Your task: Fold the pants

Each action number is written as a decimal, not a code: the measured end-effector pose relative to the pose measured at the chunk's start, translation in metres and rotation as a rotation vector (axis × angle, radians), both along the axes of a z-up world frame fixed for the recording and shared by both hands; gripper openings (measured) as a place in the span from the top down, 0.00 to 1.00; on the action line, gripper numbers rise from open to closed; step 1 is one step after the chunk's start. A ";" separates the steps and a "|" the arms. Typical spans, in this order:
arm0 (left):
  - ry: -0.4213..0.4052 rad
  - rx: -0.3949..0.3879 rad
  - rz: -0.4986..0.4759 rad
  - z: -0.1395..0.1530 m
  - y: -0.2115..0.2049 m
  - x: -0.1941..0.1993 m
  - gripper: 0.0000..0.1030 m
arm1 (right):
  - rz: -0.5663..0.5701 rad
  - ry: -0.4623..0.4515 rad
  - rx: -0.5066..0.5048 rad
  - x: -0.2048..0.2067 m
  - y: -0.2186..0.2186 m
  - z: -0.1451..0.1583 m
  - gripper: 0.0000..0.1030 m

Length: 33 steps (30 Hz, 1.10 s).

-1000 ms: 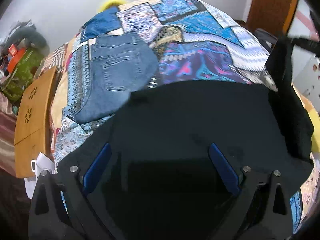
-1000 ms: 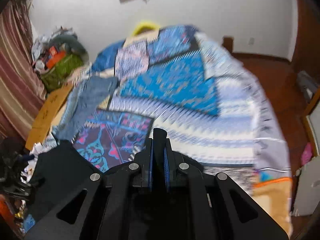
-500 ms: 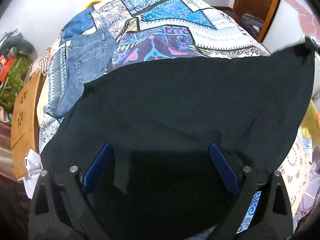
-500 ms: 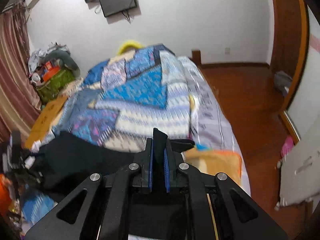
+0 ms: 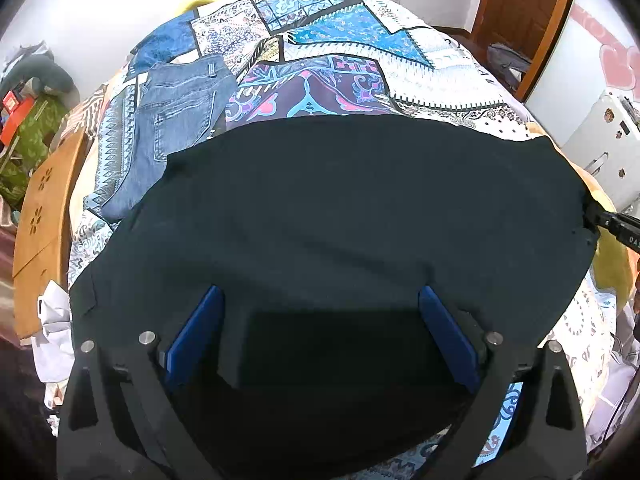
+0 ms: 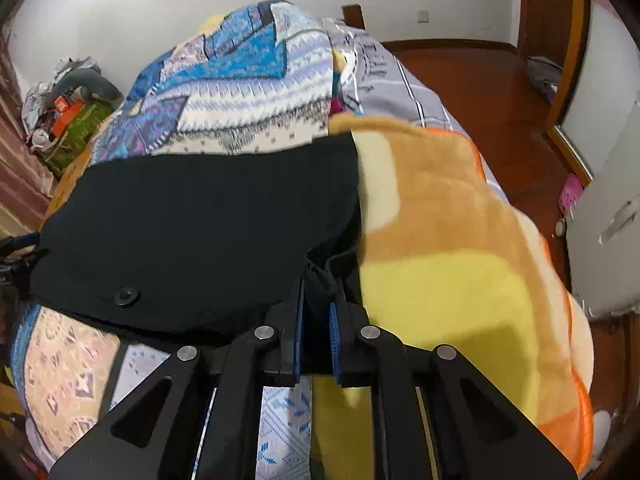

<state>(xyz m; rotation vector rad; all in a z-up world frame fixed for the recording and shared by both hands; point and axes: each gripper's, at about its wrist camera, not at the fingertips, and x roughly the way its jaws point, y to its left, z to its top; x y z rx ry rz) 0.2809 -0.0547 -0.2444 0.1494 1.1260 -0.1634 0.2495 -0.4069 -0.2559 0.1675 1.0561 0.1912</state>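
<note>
bright even light, fisheye warp, right view blurred

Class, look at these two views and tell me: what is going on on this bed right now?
A person is laying black pants flat across a patchwork bedspread. The right hand-held gripper pinches one edge of the pants beside an orange-and-yellow blanket; its jaws have just been opening slightly, with fabric between them. The left hand-held gripper stands open over the cloth. Folded jeans lie farther up the bed.
</note>
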 end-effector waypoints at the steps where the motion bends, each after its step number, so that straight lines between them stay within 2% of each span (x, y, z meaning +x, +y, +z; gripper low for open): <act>1: -0.002 -0.002 -0.004 0.001 0.001 -0.001 0.03 | -0.003 0.004 -0.020 -0.002 0.000 0.001 0.81; 4: -0.010 -0.012 -0.011 0.004 0.005 -0.003 0.03 | -0.021 0.012 -0.091 -0.005 0.002 0.011 0.66; 10: -0.076 -0.038 0.031 0.024 0.035 -0.011 0.03 | 0.016 -0.093 -0.146 -0.009 0.024 0.058 0.57; 14: -0.152 -0.059 0.104 0.051 0.082 -0.018 0.03 | 0.083 -0.194 -0.132 -0.003 0.063 0.097 0.54; 16: -0.185 -0.059 0.147 0.061 0.110 -0.020 0.03 | 0.122 -0.238 -0.123 0.000 0.086 0.112 0.49; 20: -0.213 -0.048 0.251 0.071 0.170 -0.019 0.03 | 0.260 -0.313 -0.104 0.016 0.147 0.139 0.46; 24: -0.188 -0.081 0.383 0.060 0.238 -0.016 0.03 | 0.386 -0.332 -0.089 0.032 0.204 0.144 0.46; 27: -0.146 -0.108 0.448 0.044 0.273 -0.013 0.03 | 0.472 -0.316 -0.073 0.049 0.247 0.136 0.46; 33: -0.048 -0.103 0.492 -0.001 0.307 -0.007 0.03 | 0.613 -0.231 -0.084 0.087 0.326 0.104 0.46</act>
